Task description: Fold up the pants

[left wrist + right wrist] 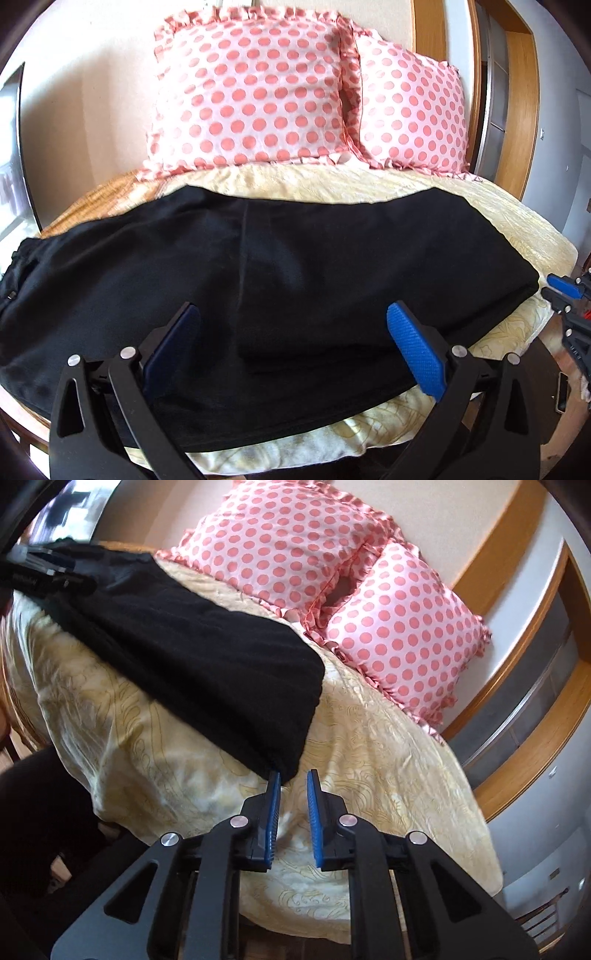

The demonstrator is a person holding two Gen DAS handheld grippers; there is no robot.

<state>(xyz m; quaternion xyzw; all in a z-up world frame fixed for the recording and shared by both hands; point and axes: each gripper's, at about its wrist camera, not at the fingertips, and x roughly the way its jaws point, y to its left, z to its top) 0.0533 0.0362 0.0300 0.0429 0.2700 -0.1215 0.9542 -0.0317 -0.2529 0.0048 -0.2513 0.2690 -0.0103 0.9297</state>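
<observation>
Black pants (pixel 258 280) lie folded lengthwise across a pale yellow bedspread (pixel 406 181), with one part doubled over at the right. My left gripper (pixel 291 314) is wide open just above the pants' near edge and holds nothing. In the right wrist view the pants (pixel 192 657) run from the upper left to a corner near the middle. My right gripper (pixel 293 775) is open a little, its left pad touching that corner, nothing between the pads. It also shows in the left wrist view (pixel 565 291) at the pants' right end. The left gripper (pixel 48 572) shows at the far left.
Two pink polka-dot pillows (pixel 251 92) (pixel 402 631) lean on the wall behind the pants. The bedspread (pixel 369 757) drapes over the bed's front and right edges. A wooden door frame (pixel 517 92) stands at the right, a window (pixel 11 166) at the left.
</observation>
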